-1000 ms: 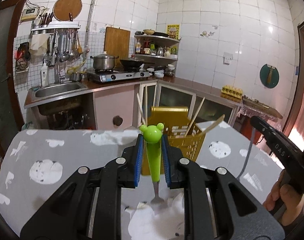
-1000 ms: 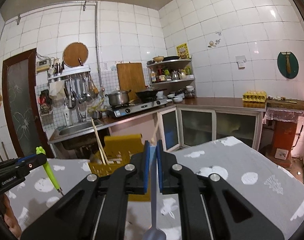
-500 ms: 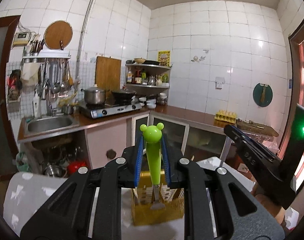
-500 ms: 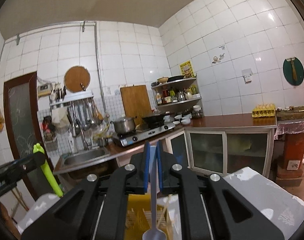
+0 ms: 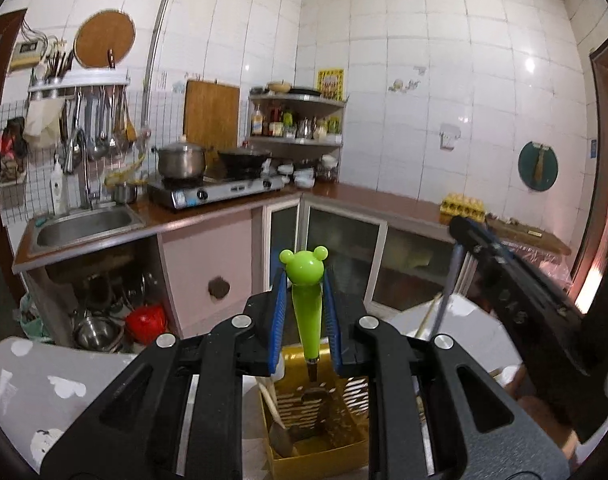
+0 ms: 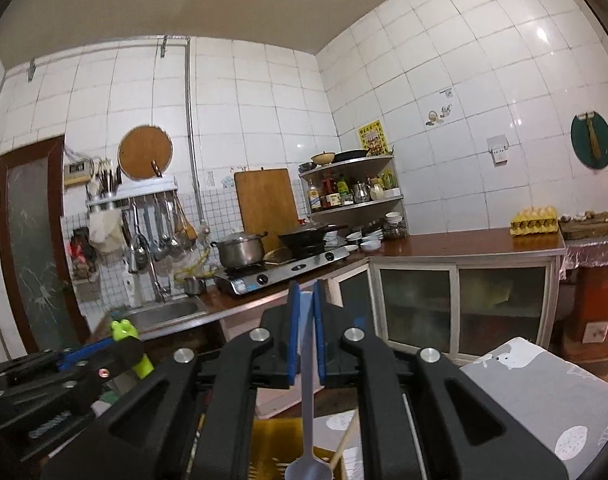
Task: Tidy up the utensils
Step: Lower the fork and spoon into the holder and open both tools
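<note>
Below left gripper (image 5: pixel 304 320), yellow utensil basket (image 5: pixel 344 446) waits; pads clamped on green bear-handled fork (image 5: pixel 307 300), tines down for straight drop into basket; right gripper (image 5: pixel 460 232) alongside.

Right wrist: right gripper (image 6: pixel 306 336) pinched tight on thin spoon (image 6: pixel 307 420), bowl hanging over yellow utensil basket (image 6: pixel 276 448); left gripper (image 6: pixel 104 354) beside, carrying fork (image 6: pixel 138 360).

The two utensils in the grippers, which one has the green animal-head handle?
The one in the left gripper: the fork with the bright green eared handle. The right gripper holds a plain grey metal spoon.
</note>
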{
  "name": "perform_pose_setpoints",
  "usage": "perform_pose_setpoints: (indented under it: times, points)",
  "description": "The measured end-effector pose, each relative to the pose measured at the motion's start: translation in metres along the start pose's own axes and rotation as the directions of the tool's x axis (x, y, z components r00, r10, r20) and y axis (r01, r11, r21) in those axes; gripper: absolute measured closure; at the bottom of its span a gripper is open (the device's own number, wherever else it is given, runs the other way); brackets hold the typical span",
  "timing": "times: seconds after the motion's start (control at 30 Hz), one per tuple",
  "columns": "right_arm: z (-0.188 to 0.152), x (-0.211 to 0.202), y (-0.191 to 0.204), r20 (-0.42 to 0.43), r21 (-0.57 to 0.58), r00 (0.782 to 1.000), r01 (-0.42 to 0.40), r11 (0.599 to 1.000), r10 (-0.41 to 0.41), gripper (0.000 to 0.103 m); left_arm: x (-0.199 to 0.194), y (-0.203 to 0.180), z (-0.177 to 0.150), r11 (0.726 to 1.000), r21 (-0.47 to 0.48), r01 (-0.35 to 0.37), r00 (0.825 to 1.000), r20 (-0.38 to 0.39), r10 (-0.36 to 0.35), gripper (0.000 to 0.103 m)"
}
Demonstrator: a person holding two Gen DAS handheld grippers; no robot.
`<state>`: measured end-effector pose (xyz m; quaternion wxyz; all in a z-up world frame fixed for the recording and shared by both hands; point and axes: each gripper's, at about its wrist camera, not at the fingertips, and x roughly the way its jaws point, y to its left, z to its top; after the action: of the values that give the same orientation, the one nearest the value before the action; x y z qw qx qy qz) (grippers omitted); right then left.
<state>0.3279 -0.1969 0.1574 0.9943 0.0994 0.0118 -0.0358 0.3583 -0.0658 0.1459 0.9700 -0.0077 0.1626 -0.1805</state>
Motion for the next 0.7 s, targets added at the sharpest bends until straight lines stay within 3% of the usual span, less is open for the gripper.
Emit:
perform_pose_setpoints:
  times: [0.3,0.57,0.6,0.63,0.7]
  points:
    - [-0.032,0.008,-0.005,-0.129,-0.087,0.991,0.016,0.996,-0.027,0.095,0.029,0.012,-0.038,1.000,0.010,-0.015,0.992,-0.123,0.016,0.086]
    - [-0.043,0.013,-0.020,-0.298,-0.124,0.952,0.038,0.992,-0.074,0.093,0.000,0.031,-0.036,0.999,-0.037,-0.036,0.984,-0.174,0.029,0.083]
    - [-0.039,0.009,-0.022,-0.311,-0.115,0.947,0.041,0.993,-0.075,0.086,-0.010,0.033,-0.032,0.998,-0.034,-0.048,0.985,-0.168,0.041,0.080]
    - [-0.036,0.006,-0.023,-0.319,-0.106,0.945,0.043,0.993,-0.075,0.066,-0.019,0.033,-0.031,0.998,-0.031,-0.057,0.986,-0.160,0.051,0.072]
    - [-0.025,-0.005,-0.028,-0.329,-0.092,0.940,0.061,0.994,-0.088,0.049,-0.036,0.035,-0.025,0.997,-0.030,-0.072,0.987,-0.145,0.067,0.054]
